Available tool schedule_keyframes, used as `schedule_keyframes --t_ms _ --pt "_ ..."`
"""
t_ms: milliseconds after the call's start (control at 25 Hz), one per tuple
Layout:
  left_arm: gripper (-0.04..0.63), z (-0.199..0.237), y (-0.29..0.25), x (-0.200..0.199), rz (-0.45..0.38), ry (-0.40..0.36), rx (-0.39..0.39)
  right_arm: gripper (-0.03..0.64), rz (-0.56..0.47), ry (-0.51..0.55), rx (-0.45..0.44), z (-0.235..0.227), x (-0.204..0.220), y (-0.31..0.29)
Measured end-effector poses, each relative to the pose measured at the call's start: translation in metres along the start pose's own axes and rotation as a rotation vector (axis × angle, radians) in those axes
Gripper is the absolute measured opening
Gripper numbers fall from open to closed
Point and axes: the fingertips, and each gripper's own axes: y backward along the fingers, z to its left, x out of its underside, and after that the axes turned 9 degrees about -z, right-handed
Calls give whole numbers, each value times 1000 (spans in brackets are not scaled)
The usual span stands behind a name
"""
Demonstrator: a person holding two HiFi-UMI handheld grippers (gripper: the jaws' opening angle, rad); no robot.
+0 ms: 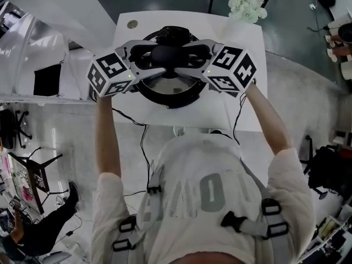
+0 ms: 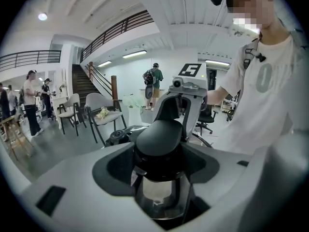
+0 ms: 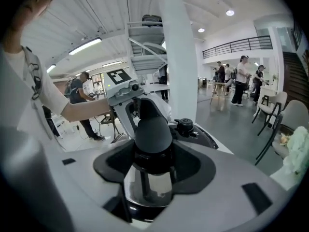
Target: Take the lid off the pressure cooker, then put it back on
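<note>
Claws [image 2: 159, 153] [image 3: 153, 151] snug on lid knob [image 1: 165, 54]

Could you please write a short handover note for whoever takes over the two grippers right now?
Left gripper: shut on the lid's knob from its left.
Right gripper: shut on the same knob from the opposite side.
Things: the lid is over the cooker, which stands on the white table. Whether the lid is seated or slightly raised cannot be told.
Done: both grips are on the knob. Nothing shows whether the lid has been off yet.
Left: probably lift the lid clear, set it back on the cooker, then release both grippers.
</note>
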Motion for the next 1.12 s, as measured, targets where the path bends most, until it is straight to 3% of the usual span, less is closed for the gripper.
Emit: schedule_keyframes --t_ms 320,520,1120 --pt "281 3 -1 0 -17 -9 -66 255 7 59 -157 -4 0 0" --pt "279 -1 -1 -1 -12 0 -91 252 -46 54 -159 -1 -2 3" --pt "278 0 1 -2 -37 -1 -188 256 -34 156 -233 -3 -3 3"
